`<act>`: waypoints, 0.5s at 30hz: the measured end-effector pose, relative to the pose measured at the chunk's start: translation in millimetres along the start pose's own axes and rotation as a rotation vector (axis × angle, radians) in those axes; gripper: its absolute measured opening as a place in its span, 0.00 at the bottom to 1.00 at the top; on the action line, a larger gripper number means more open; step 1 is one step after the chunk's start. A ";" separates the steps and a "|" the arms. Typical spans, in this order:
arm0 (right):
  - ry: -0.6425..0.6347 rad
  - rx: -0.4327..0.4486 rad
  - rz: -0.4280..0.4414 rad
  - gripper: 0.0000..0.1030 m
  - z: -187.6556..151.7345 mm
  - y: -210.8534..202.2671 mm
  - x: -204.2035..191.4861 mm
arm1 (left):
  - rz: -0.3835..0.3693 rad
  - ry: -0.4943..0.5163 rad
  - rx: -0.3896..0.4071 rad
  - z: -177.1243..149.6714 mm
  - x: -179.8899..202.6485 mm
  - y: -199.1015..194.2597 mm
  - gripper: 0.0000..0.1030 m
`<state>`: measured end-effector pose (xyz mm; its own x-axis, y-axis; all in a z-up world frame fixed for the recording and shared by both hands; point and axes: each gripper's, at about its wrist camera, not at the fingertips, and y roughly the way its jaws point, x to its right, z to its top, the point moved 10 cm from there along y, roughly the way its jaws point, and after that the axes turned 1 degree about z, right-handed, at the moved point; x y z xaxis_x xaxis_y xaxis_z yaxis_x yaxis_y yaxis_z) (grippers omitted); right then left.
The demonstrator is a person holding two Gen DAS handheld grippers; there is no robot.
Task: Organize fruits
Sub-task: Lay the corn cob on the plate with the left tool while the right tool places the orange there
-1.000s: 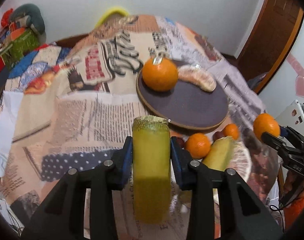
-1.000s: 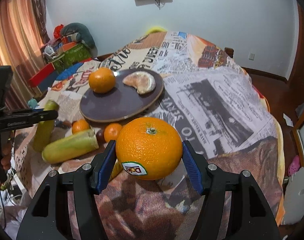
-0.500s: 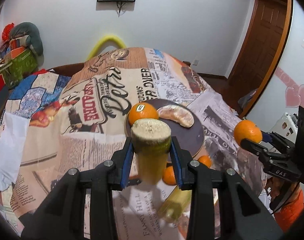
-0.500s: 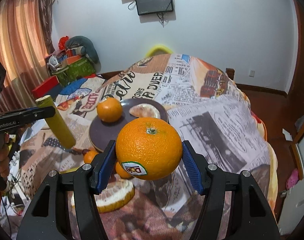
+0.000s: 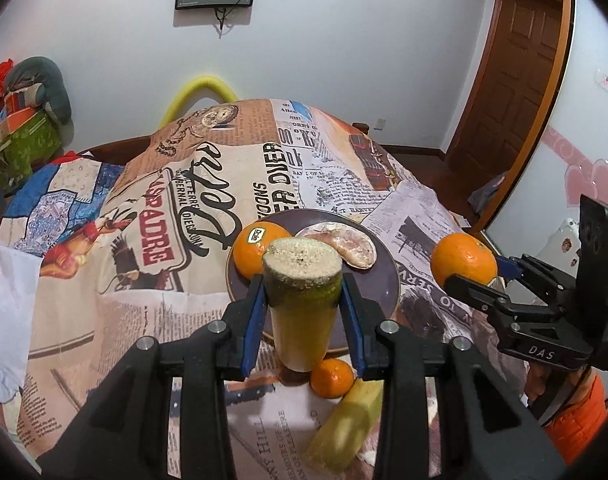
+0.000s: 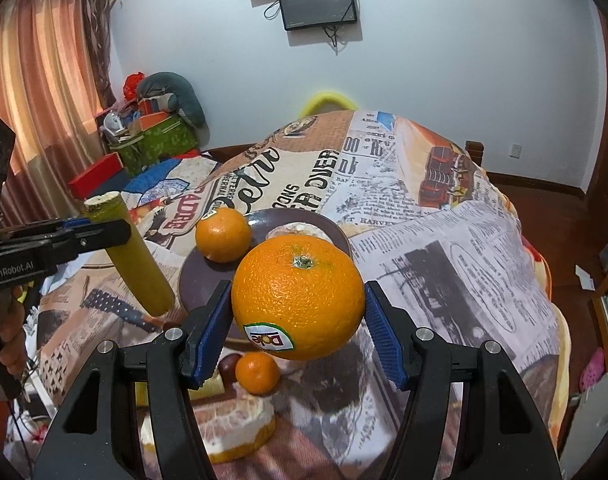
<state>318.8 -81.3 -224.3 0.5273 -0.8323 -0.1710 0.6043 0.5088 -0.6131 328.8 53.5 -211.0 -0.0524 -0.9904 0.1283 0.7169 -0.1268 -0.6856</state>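
Two fruits are held clear of the table at once: a sugarcane piece (image 5: 302, 300) pinched between the left gripper's (image 5: 302, 312) fingers, and a large orange (image 6: 298, 298) with a brand sticker clamped between the fingers of the right gripper (image 6: 298, 320). The cane's long axis runs nearly upright and a little tilted, its cut pale end toward the camera and its lower end hanging below the fingers. Ahead of and below both pairs of fingers lies the dark round plate (image 5: 384, 280) on the newspaper-print cloth (image 5: 184, 208) over the table. From the left fingers the plate sits directly beyond the cane; from the right fingers it is beyond the held orange and slightly left, so the left hand looks the nearer of the two, as a judgement. The plate already holds a second orange (image 5: 256, 250) on its left side and a peeled citrus segment (image 5: 340, 248) at its far right, touching neither the rim nor, as far as can be told, each other. Its near half is bare, the likely landing place. Below the fingers, off the plate, lie a small mandarin (image 5: 331, 378), another cane piece (image 5: 344, 428), a peeled pomelo chunk (image 6: 228, 428) and a dark small fruit (image 6: 229, 364).
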 end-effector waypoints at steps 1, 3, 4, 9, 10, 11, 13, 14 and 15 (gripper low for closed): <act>-0.001 -0.001 0.003 0.59 1.1 2.9 -0.2 | 0.001 0.003 -0.005 0.6 0.1 3.3 0.35; -0.003 -0.004 0.007 0.59 3.1 9.0 -0.1 | -0.002 0.007 -0.015 2.0 0.5 10.8 0.35; -0.004 -0.006 0.008 0.59 4.0 11.7 0.4 | -0.004 0.008 -0.017 2.2 0.8 12.8 0.35; -0.018 -0.022 0.018 0.59 7.2 27.3 0.7 | -0.015 0.018 -0.037 5.3 4.1 29.6 0.35; -0.022 -0.026 0.020 0.59 7.5 30.5 0.6 | -0.017 0.023 -0.043 6.0 5.5 33.9 0.35; -0.025 -0.028 0.022 0.59 7.6 33.0 0.6 | -0.019 0.026 -0.051 6.2 6.8 38.7 0.35; -0.031 -0.036 0.027 0.59 8.1 38.9 1.9 | -0.022 0.034 -0.064 6.4 9.0 47.1 0.35; -0.034 -0.039 0.027 0.59 8.3 41.6 2.2 | -0.024 0.038 -0.070 6.8 10.2 51.9 0.35; -0.039 -0.044 0.028 0.59 8.5 44.8 2.5 | -0.027 0.040 -0.075 7.4 11.0 55.6 0.35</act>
<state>352.2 -58.8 -245.7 0.5671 -0.8082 -0.1586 0.5624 0.5207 -0.6423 373.2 36.0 -242.4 -0.0992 -0.9878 0.1197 0.6610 -0.1553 -0.7341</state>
